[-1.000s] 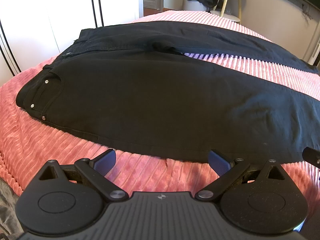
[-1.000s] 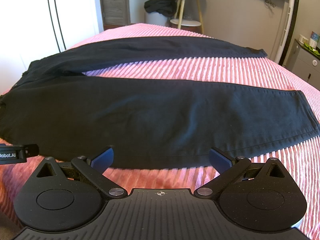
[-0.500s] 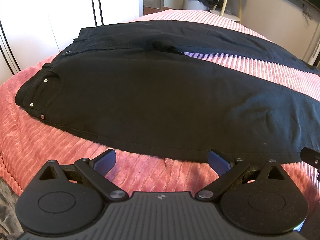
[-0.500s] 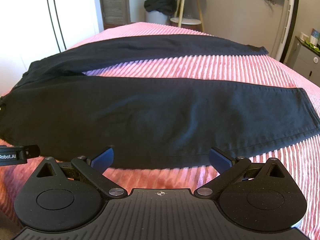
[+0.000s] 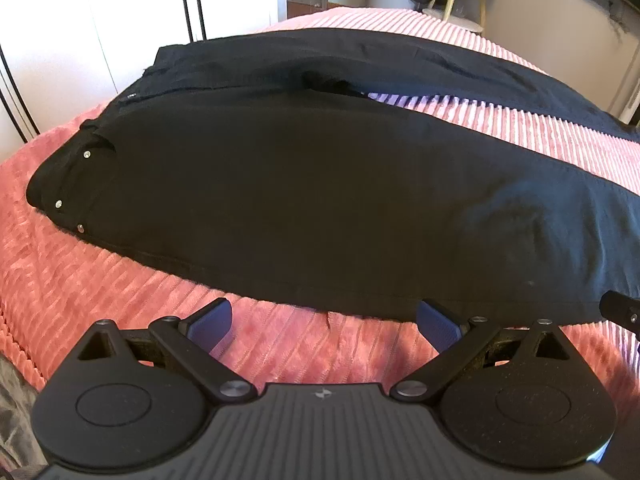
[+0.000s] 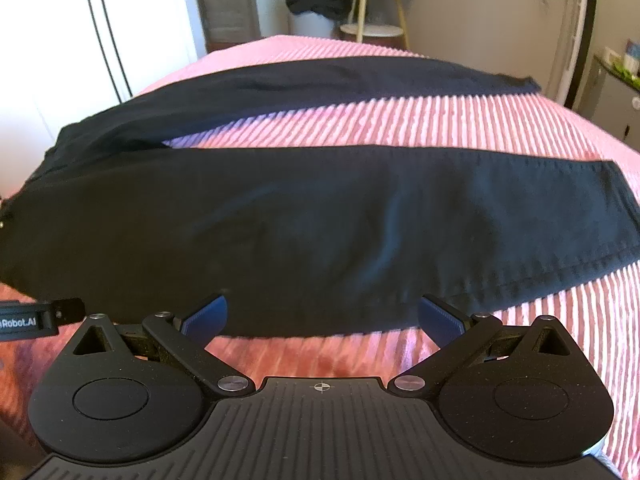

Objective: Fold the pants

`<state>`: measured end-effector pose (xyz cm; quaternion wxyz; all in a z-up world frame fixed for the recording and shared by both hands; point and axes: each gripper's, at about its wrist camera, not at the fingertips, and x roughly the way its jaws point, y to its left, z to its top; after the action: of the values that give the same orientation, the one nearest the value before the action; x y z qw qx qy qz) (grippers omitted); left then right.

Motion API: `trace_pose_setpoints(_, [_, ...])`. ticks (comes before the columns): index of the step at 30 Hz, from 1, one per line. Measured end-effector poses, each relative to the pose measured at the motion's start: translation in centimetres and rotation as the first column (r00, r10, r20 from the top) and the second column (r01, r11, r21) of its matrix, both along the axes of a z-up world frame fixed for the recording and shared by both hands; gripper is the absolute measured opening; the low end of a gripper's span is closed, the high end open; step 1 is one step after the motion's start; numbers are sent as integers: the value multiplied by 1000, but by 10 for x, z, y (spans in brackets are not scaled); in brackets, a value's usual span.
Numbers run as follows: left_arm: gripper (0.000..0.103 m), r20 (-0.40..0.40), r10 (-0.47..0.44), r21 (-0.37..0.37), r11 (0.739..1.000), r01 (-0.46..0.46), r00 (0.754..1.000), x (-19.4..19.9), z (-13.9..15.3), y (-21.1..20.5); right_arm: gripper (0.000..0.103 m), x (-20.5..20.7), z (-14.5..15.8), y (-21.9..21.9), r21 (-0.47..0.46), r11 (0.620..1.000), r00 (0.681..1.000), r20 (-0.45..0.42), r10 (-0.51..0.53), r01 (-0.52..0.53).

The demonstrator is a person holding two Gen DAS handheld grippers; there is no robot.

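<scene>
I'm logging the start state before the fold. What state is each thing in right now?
Black pants: unfolded, spread flat on the bed, legs apart.
Pink bedspread: lies smooth under the pants.
Left tongs: open, empty, at the near edge of the pants.
Right tongs: open, empty, at the near leg's edge.

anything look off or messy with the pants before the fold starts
Little stands out. The black denim pants lie flat on the pink ribbed bedspread, legs splayed in a V. Only the crotch is bunched. The left gripper and right gripper are open.
</scene>
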<state>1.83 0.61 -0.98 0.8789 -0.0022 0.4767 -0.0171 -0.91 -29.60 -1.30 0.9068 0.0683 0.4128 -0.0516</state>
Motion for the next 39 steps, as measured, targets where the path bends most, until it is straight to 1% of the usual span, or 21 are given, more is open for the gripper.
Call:
trace_pose_setpoints(4, [99, -42, 22, -29, 999, -23, 999, 13, 3, 5, 103, 13, 3, -32, 114, 991, 998, 7, -69, 68])
trace_pose_setpoints(7, [99, 6, 79, -10, 997, -79, 997, 35, 15, 10, 103, 37, -4, -70, 159, 971, 984, -47, -171, 177])
trace_pose_setpoints(10, [99, 71, 130, -16, 992, -129, 989, 69, 29, 13, 103, 55, -20, -106, 204, 941, 961, -116, -252, 271])
trace_pose_setpoints(12, [99, 112, 197, -26, 980, -195, 974, 96, 33, 18, 103, 60, -33, -125, 262, 913, 948, -152, -280, 312])
trace_pose_setpoints(16, [99, 135, 352, -54, 936, -347, 926, 147, 22, 33, 103, 54, -42, -137, 339, 877, 940, -140, -310, 340])
trace_pose_setpoints(18, [99, 199, 408, -18, 911, -413, 891, 158, 11, 38, 103, 50, -45, -144, 376, 858, 937, -139, -322, 350])
trace_pose_setpoints(19, [99, 255, 433, 6, 893, -449, 864, 159, 5, 43, 103, 49, -46, -147, 390, 853, 938, -144, -315, 346])
trace_pose_setpoints(20, [99, 304, 447, 27, 879, -476, 842, 159, 1, 48, 103, 55, -43, -149, 390, 861, 944, -170, -282, 327])
trace_pose_setpoints(21, [99, 351, 460, 46, 861, -506, 816, 160, -4, 54, 103, 64, -38, -151, 370, 882, 950, -221, -221, 291])
trace_pose_setpoints(22, [99, 382, 472, 51, 848, -528, 795, 160, -7, 61, 103, 73, -30, -151, 359, 889, 944, -268, -194, 285])
trace_pose_setpoints(23, [99, 401, 493, 40, 833, -552, 773, 162, -10, 69, 103, 83, -19, -156, 364, 883, 939, -283, -196, 295])
trace_pose_setpoints(25, [99, 426, 549, -16, 800, -600, 719, 164, -12, 79, 103, 112, 13, -167, 388, 874, 954, -187, -236, 292])
trace_pose_setpoints(28, [99, 505, 600, -110, 757, -643, 620, 159, -16, 90, 103, 192, 53, -181, 376, 882, 955, -33, -295, 285])
trace_pose_setpoints(29, [99, 526, 605, -128, 752, -647, 598, 158, -19, 93, 103, 225, 59, -185, 368, 884, 952, -7, -307, 288])
trace_pose_setpoints(30, [99, 531, 608, -134, 748, -650, 590, 158, -22, 94, 103, 256, 60, -189, 352, 881, 942, -8, -334, 315])
trace_pose_setpoints(32, [99, 509, 624, -141, 740, -657, 594, 162, -31, 100, 102, 324, 59, -194, 292, 878, 922, -33, -386, 378])
trace_pose_setpoints(33, [99, 484, 638, -145, 734, -663, 600, 165, -38, 104, 93, 349, 58, -196, 254, 885, 917, -22, -398, 390])
trace_pose_setpoints(34, [99, 444, 660, -148, 722, -676, 607, 169, -45, 108, 79, 374, 53, -196, 211, 885, 907, -15, -421, 414])
trace_pose_setpoints(35, [99, 401, 681, -147, 708, -691, 613, 173, -52, 113, 75, 398, 48, -198, 169, 877, 892, -28, -451, 449])
trace_pose_setpoints(36, [99, 378, 688, -144, 705, -694, 620, 175, -57, 115, 75, 419, 39, -202, 135, 859, 869, -51, -492, 494])
trace_pose_setpoints(39, [99, 401, 668, -84, 709, -700, 627, 181, -58, 108, 74, 457, 13, -212, 98, 796, 801, -98, -590, 598])
